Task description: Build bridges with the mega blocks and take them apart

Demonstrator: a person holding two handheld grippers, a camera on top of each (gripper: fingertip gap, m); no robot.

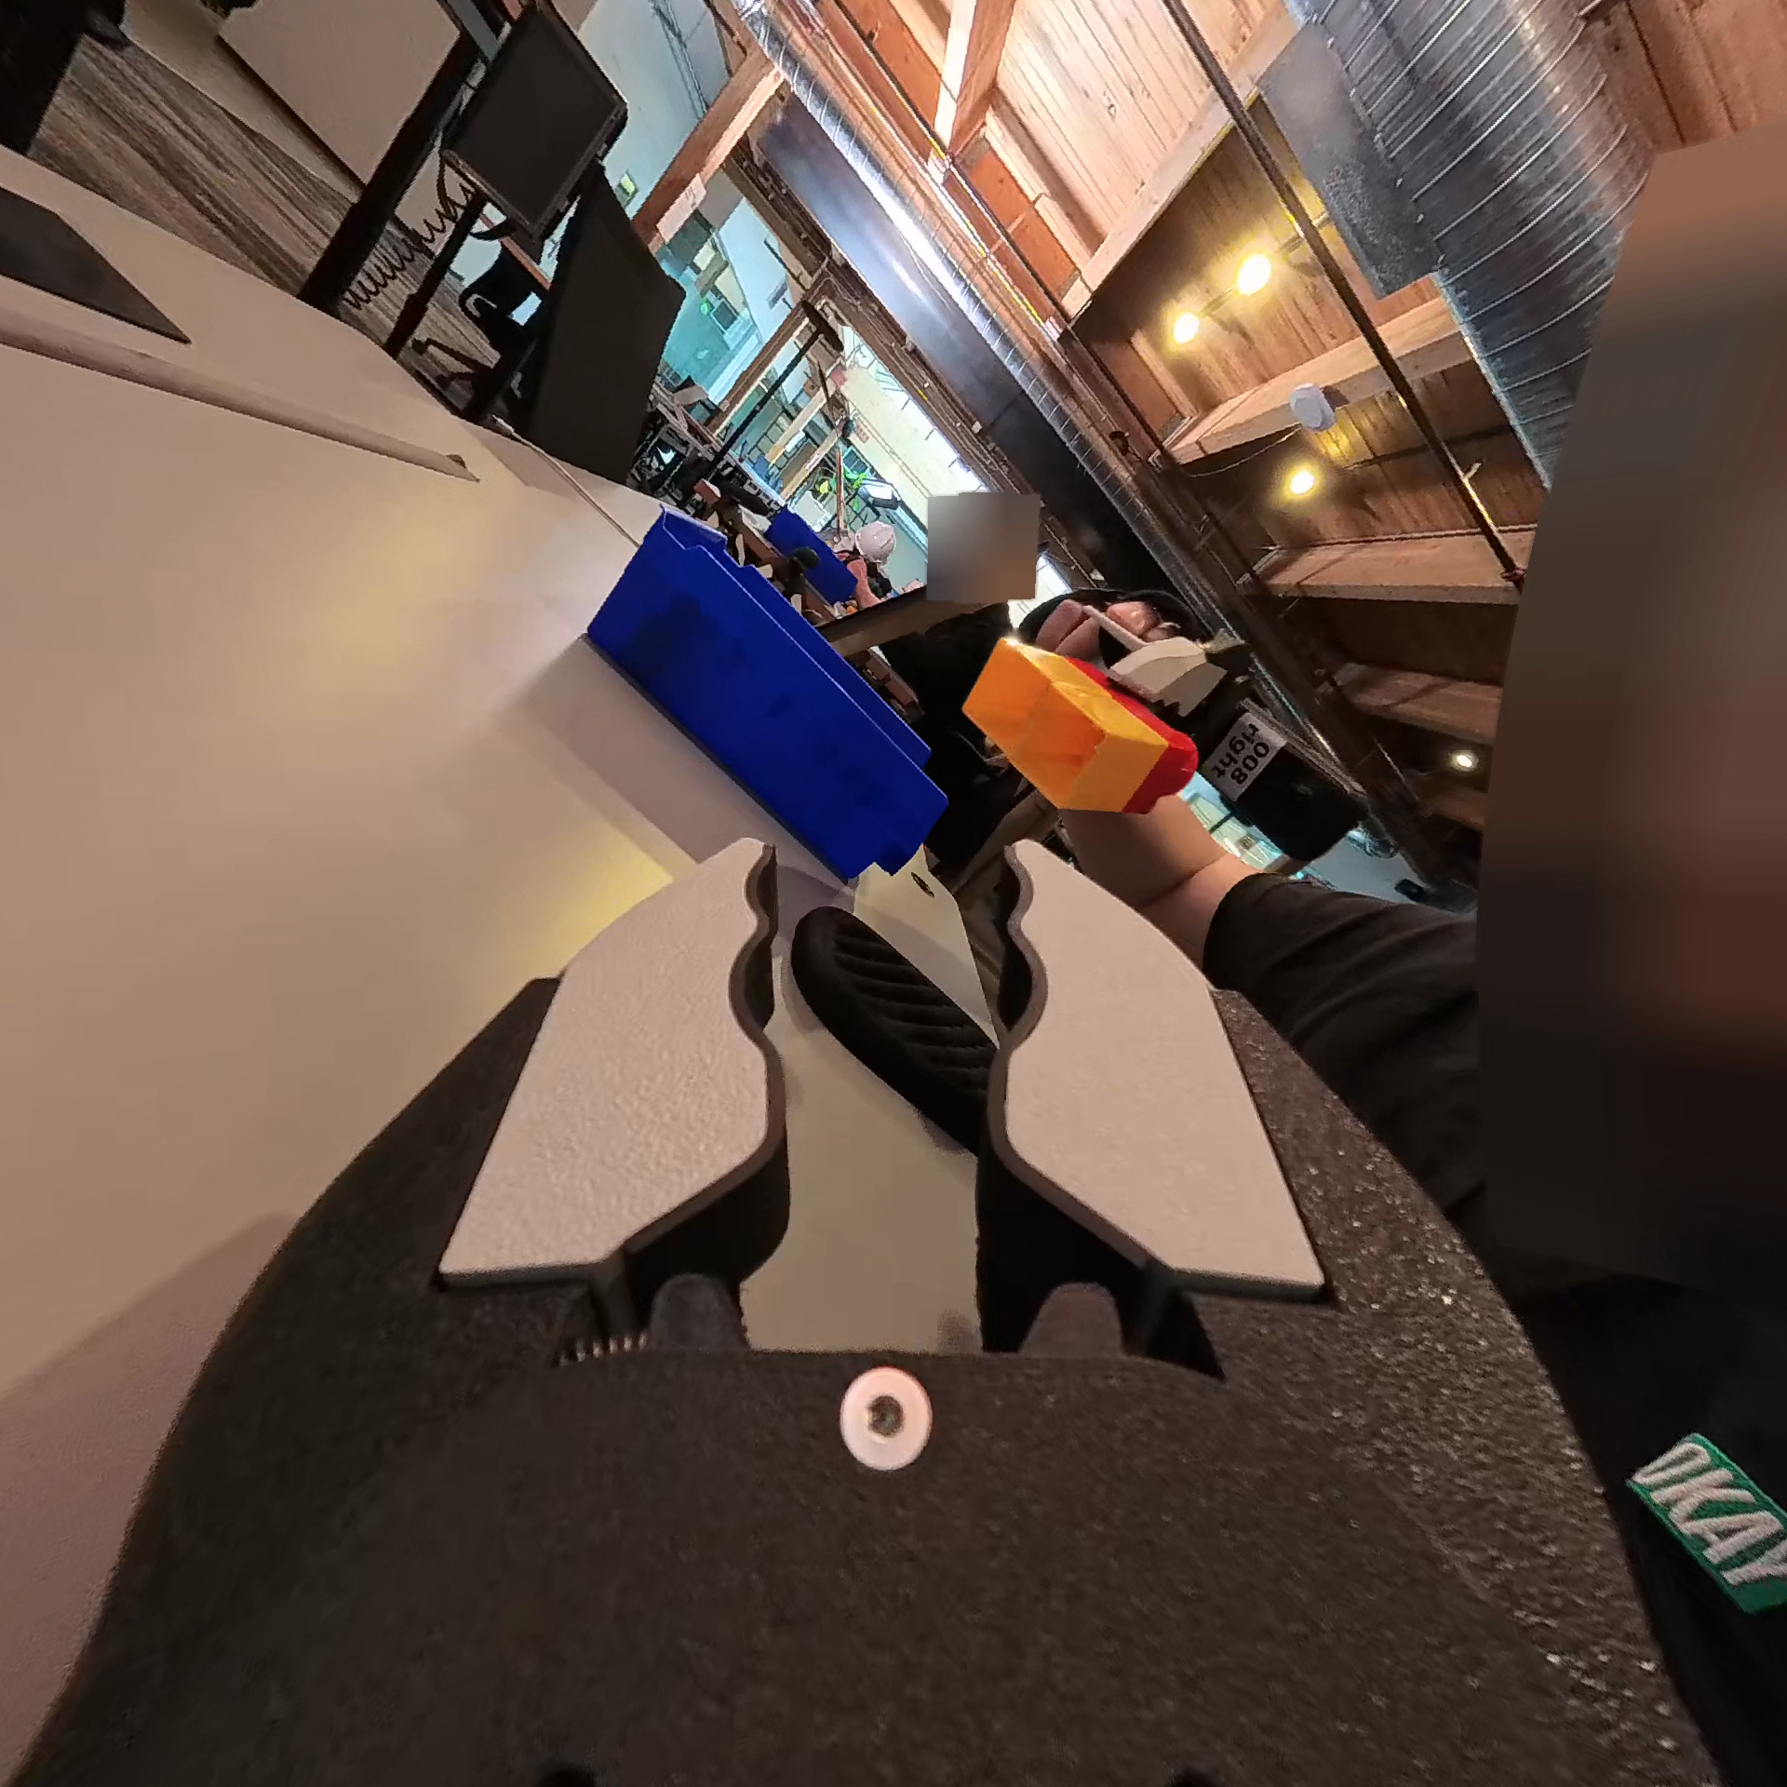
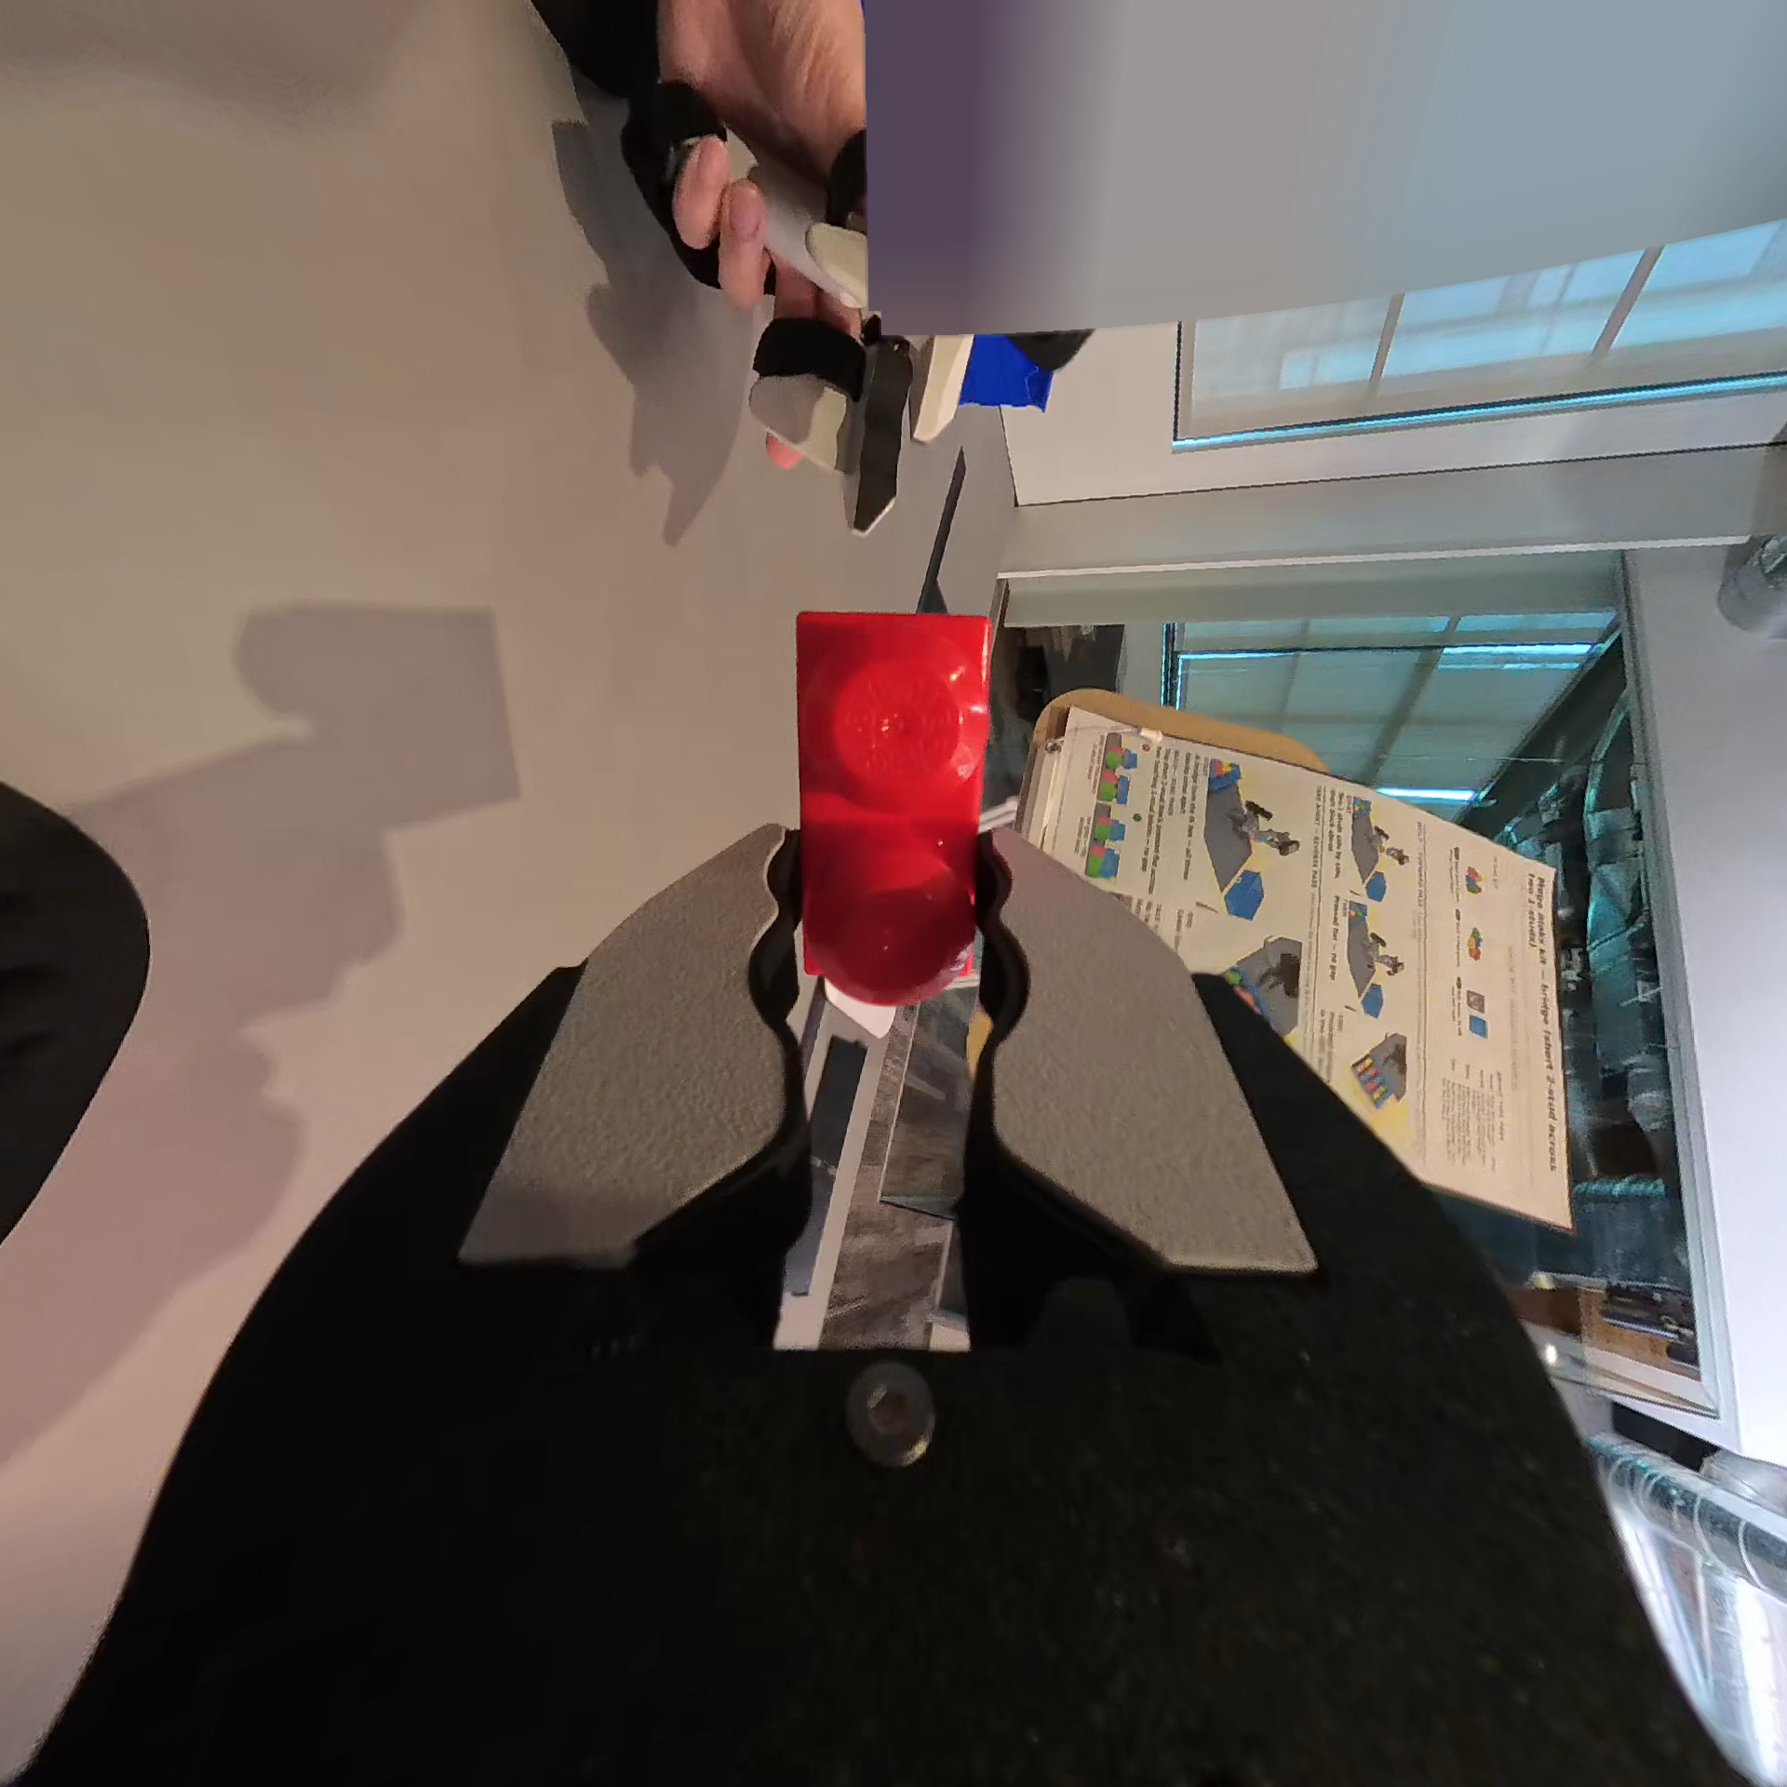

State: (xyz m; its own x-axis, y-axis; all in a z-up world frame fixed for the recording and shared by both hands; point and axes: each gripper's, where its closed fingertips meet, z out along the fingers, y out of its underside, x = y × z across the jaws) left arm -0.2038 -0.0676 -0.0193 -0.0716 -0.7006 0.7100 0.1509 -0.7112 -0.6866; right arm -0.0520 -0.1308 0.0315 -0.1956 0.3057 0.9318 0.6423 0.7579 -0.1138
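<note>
My right gripper (image 2: 885, 870) is shut on a red mega block (image 2: 890, 764), held in the air with its studs toward the camera. In the left wrist view that red block (image 1: 1165, 764) is the back of a joined stack with a yellow block (image 1: 1112, 774) and an orange block (image 1: 1035, 716), held by my right gripper (image 1: 1156, 677) beyond the table edge. My left gripper (image 1: 890, 870) is open and empty, low over the white table (image 1: 290, 677), pointing at the stack. It also shows in the right wrist view (image 2: 870, 425), in a hand.
A blue bin (image 1: 764, 716) stands on the table near its edge, just beyond my left fingertips; a corner of it shows in the right wrist view (image 2: 1006, 372). A printed instruction sheet (image 2: 1305, 948) stands to the right. A black ribbed object (image 1: 890, 1015) lies below my left gripper. Some 20 cm of space lies between my two pairs of fingers.
</note>
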